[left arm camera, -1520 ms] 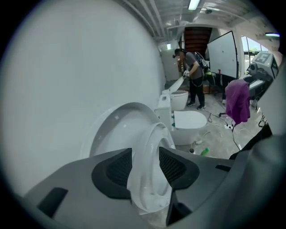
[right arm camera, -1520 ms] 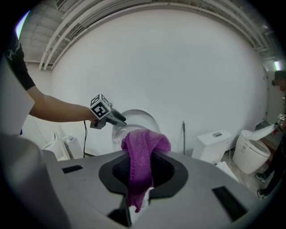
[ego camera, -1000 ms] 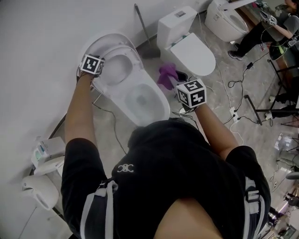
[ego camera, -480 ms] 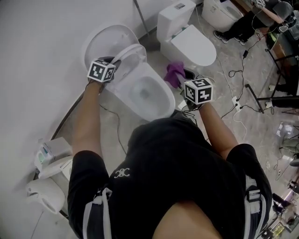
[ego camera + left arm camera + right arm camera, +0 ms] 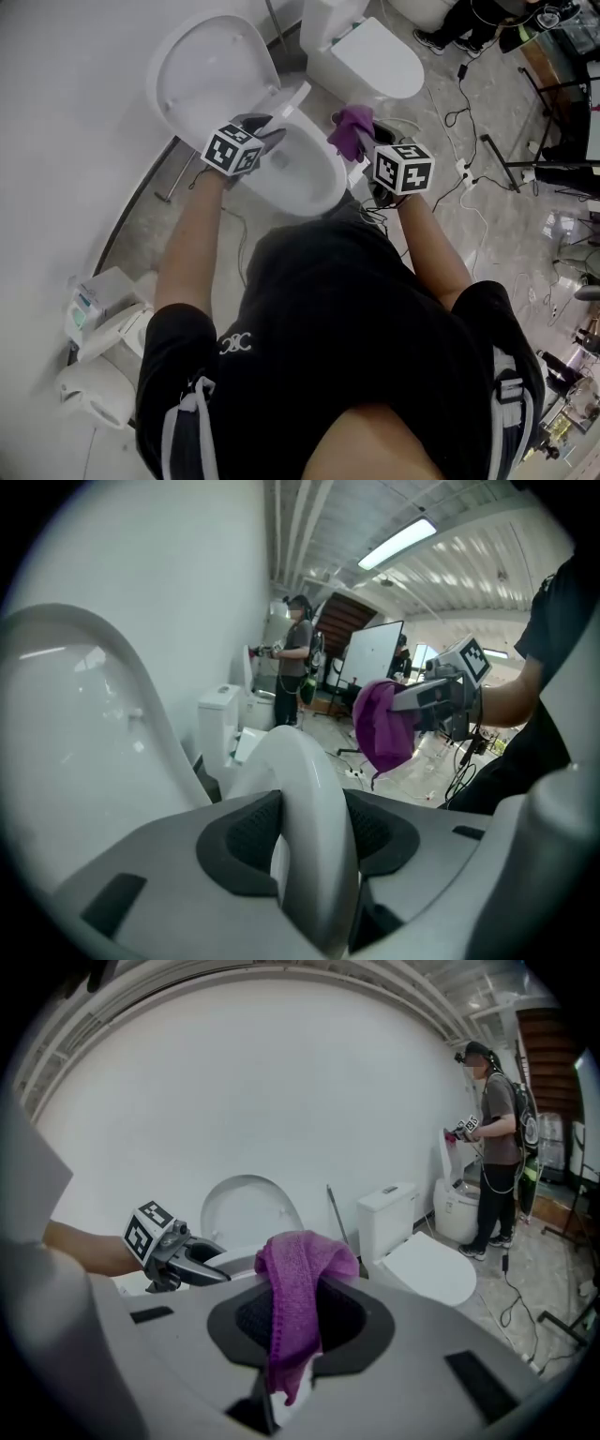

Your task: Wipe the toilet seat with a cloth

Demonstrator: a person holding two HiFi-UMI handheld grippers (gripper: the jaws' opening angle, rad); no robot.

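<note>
A white toilet stands against the wall with its lid (image 5: 202,70) up and its bowl (image 5: 309,178) exposed. The seat ring (image 5: 292,97) is tilted partway between lid and bowl. My left gripper (image 5: 270,131) is shut on the seat ring's rim (image 5: 300,789); the ring fills the gap between both pads. These jaws have just been opening with the ring still between them. At the bowl's right side my right gripper (image 5: 364,148) is shut on a purple cloth (image 5: 350,127). The cloth (image 5: 295,1279) drapes over the jaws and hangs between the pads.
A second toilet (image 5: 375,56) with its lid closed stands just behind the cloth. Cables and a power strip (image 5: 461,169) lie on the floor at right. Loose seat units (image 5: 94,328) sit by the wall at lower left. Another person (image 5: 497,1138) works at a far toilet.
My left gripper has swung away from the upright lid toward the bowl, bringing the seat ring partway down. My right gripper with the cloth has drawn closer to the bowl's rim.
</note>
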